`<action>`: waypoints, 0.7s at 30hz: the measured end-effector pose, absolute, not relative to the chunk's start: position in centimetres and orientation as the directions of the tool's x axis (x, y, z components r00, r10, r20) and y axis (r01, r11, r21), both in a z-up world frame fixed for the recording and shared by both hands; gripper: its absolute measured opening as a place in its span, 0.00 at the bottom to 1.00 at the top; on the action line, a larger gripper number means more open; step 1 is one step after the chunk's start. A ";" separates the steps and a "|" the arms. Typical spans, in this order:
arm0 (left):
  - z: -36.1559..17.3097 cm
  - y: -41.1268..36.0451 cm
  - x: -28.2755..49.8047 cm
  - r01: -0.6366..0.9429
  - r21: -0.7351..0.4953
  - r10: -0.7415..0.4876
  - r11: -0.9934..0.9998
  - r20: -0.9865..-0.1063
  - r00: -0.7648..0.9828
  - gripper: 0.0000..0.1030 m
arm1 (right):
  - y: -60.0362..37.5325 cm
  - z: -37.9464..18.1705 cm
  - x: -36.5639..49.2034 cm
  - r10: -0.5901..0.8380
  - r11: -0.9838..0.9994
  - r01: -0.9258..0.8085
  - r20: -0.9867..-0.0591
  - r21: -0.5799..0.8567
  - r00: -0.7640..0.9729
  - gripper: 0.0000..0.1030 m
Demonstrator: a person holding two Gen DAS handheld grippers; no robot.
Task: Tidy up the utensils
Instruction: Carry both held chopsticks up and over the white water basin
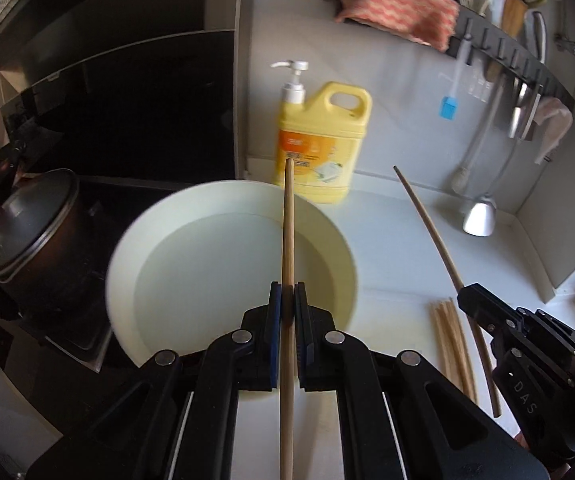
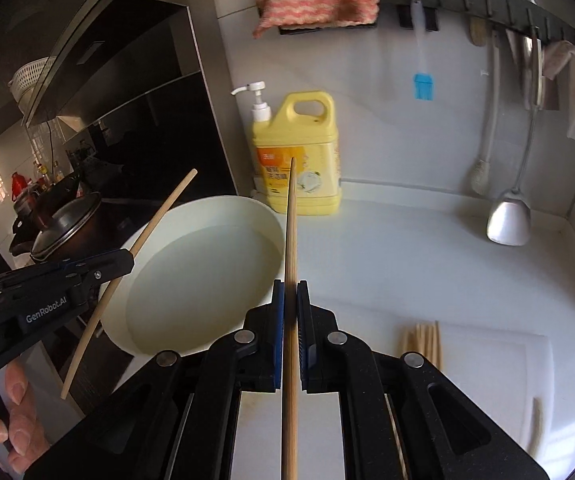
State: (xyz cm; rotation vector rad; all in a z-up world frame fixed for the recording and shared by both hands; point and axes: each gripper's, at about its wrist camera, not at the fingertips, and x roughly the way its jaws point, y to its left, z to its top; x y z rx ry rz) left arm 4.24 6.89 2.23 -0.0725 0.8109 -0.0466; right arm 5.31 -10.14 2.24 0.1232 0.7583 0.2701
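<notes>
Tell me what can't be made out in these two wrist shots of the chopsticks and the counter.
- Left chopstick, left wrist view: its lower end runs off the bottom edge.
- Loose chopsticks on the counter: near ends hidden by the right gripper in both views, so no count.
- Detergent bottle label: blurred and unreadable.
- Rail utensils: tops cut off or smeared.
- Pot contents: covered by its lid.

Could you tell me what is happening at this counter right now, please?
A person holds a gripper in each hand, and each grips one chopstick. The left gripper has its jaws shut on a pale chopstick above the white bowl. The right gripper clamps another chopstick. More chopsticks lie bundled on the counter, near the yellow detergent bottle.
</notes>
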 end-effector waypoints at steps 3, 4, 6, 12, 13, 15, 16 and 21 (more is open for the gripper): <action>1.2 11.0 6.8 -0.011 -0.090 -0.060 0.996 -0.746 0.664 0.07 | -6.0 1.7 8.1 0.312 0.950 -0.221 -0.679 0.220 0.665 0.06; 0.7 12.0 7.6 -0.012 -0.090 -0.061 0.996 -0.753 0.655 0.07 | -4.7 1.3 9.2 0.316 0.949 -0.225 -0.689 0.222 0.652 0.06; -0.6 13.7 9.2 -0.008 -0.098 -0.071 0.995 -0.774 0.629 0.07 | -2.6 0.4 11.0 0.325 0.946 -0.224 -0.706 0.236 0.629 0.06; -4.8 16.4 13.1 0.011 -0.122 -0.108 0.992 -0.830 0.547 0.07 | 1.4 -3.9 15.2 0.317 0.948 -0.181 -0.784 0.260 0.534 0.06; -5.3 16.7 13.6 0.017 -0.130 -0.119 0.991 -0.836 0.535 0.07 | 1.9 -4.6 15.8 0.315 0.949 -0.173 -0.798 0.263 0.514 0.06; -6.4 17.0 14.5 0.025 -0.135 -0.129 0.990 -0.850 0.511 0.07 | 2.7 -5.7 16.7 0.309 0.951 -0.158 -0.821 0.266 0.479 0.06; -6.9 17.2 14.9 0.028 -0.140 -0.135 0.990 -0.855 0.500 0.07 | 2.9 -6.1 17.0 0.305 0.952 -0.151 -0.832 0.265 0.463 0.06; -8.8 17.5 16.4 0.043 -0.151 -0.154 0.988 -0.879 0.452 0.07 | 3.7 -7.9 18.2 0.287 0.958 -0.124 -0.869 0.259 0.403 0.06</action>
